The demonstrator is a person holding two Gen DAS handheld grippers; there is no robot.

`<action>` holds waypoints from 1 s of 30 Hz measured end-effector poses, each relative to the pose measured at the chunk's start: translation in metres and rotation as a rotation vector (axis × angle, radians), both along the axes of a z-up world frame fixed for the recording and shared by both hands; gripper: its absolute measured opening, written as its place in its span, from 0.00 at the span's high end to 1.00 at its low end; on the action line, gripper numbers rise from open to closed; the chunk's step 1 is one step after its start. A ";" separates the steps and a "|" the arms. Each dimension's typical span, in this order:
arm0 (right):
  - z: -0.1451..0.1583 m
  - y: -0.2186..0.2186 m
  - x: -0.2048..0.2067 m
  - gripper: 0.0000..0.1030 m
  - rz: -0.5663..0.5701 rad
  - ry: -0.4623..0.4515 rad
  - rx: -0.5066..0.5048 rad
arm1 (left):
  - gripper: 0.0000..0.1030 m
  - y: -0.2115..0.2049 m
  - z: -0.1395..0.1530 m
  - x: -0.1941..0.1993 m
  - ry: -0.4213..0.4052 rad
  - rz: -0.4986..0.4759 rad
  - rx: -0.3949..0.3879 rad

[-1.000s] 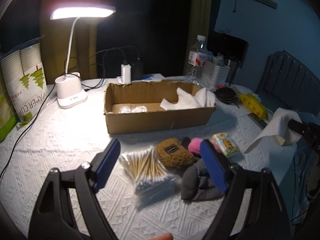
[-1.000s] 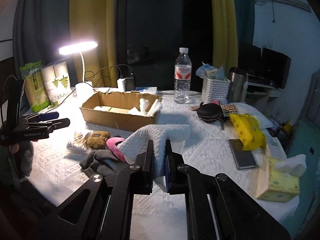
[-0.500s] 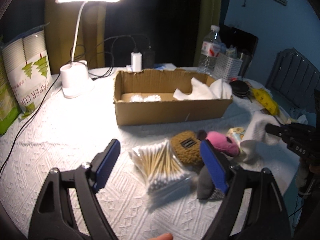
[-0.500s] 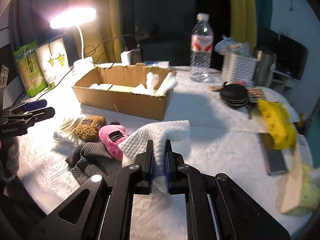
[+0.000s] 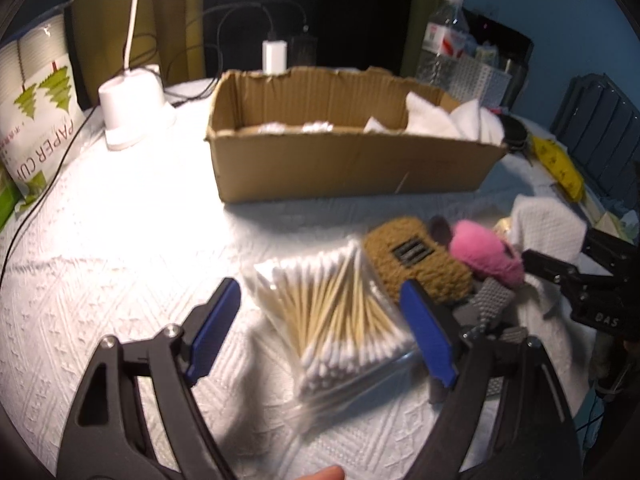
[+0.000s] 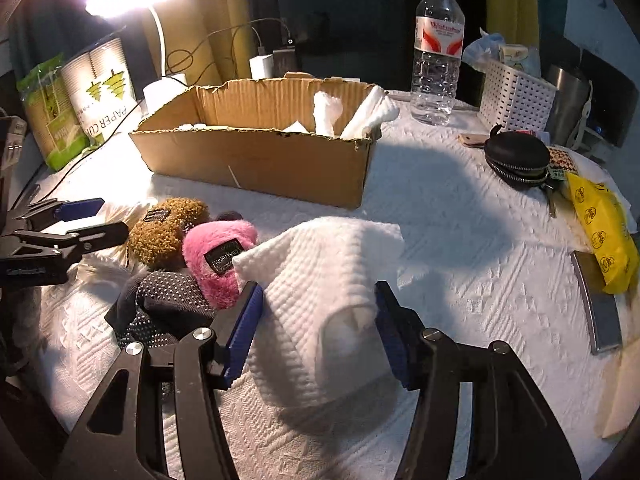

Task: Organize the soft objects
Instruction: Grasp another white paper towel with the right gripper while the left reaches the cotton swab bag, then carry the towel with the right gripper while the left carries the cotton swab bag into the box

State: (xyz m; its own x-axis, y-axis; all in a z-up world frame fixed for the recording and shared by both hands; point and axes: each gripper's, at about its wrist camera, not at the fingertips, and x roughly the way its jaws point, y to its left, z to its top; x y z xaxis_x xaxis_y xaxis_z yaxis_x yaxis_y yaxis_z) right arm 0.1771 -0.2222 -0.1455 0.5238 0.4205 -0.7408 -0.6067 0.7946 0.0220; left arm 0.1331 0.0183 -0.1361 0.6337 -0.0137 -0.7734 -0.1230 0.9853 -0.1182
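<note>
Towel (image 6: 320, 280) lies on worktop (image 6: 460, 240) between right tool (image 6: 316, 328) pads; jaws opening, pads beside the cloth but not squeezing it. Pink plush (image 6: 218, 256) touches towel at its 9 o'clock; brown plush (image 6: 166, 230) next over, grey dotted sock (image 6: 164, 304) at 8 o'clock. Box (image 6: 260, 156) at 12 o'clock, white cloths inside at its right end. Left tool (image 5: 320, 332) wide open, holds nothing, hangs over swab bag (image 5: 336, 312); brown plush (image 5: 420, 264) at its 1 o'clock. Bottle (image 6: 438, 48) behind the box at 1 o'clock.
</note>
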 end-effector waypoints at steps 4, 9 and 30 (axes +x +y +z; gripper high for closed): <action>0.003 -0.007 0.000 0.64 -0.021 -0.015 0.024 | 0.19 0.001 -0.008 0.005 0.028 -0.005 -0.007; 0.011 -0.016 0.002 0.84 -0.043 -0.028 0.051 | 0.20 0.001 -0.013 0.008 0.046 -0.012 -0.012; 0.066 -0.013 -0.013 0.92 -0.002 -0.132 0.147 | 0.49 0.019 0.045 -0.024 -0.129 -0.009 -0.041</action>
